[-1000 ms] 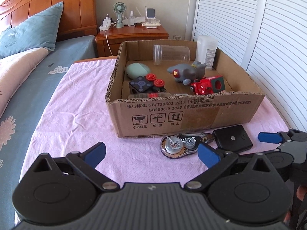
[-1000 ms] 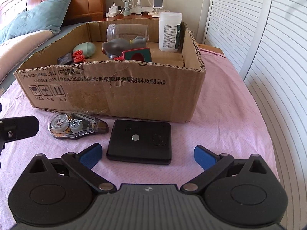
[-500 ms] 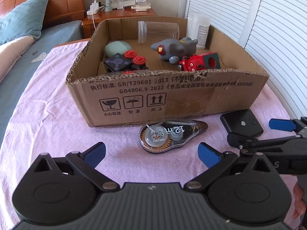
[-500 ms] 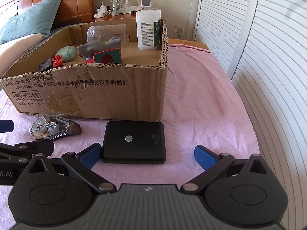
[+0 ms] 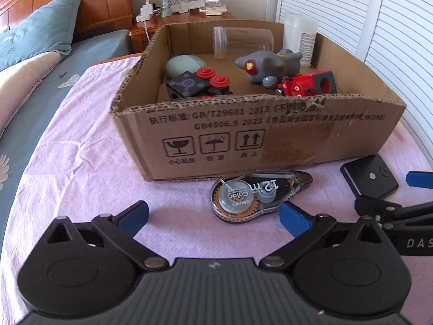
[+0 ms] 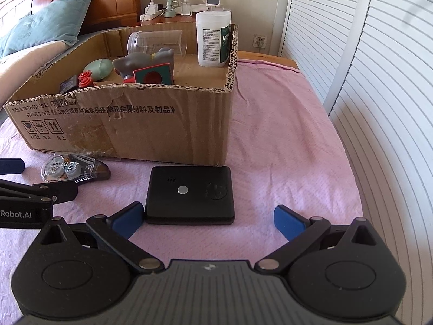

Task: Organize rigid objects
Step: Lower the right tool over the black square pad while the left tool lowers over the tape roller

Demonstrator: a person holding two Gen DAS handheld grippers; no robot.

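Presently both grippers sit low over the pink cloth (image 6: pixel 284 135) covering the table, jaws wide, nothing held. The left gripper (image 5: pixel 213 218) faces the correction tape dispenser (image 5: pixel 257 193), which lies flat just in front of the cardboard box (image 5: pixel 257 135), near its front wall; the gripper's right finger (image 5: pixel 293 218) is just beside the dispenser's near edge. The right gripper (image 6: pixel 207 219) faces the flat black device (image 6: pixel 189 195), lying just before the box's front right corner; its left finger (image 6: pixel 127 220) is at the device's near left corner, contact uncertain. Inside the box: clear jar (image 5: pixel 243 42) on its side, white bottle (image 6: pixel 213 38) upright in the back right corner, grey toy (image 5: pixel 268 66), red toy (image 5: pixel 305 84), green oval object (image 5: pixel 185 65), black block with red knobs (image 5: pixel 200 82). The box wall stands directly behind both loose items.
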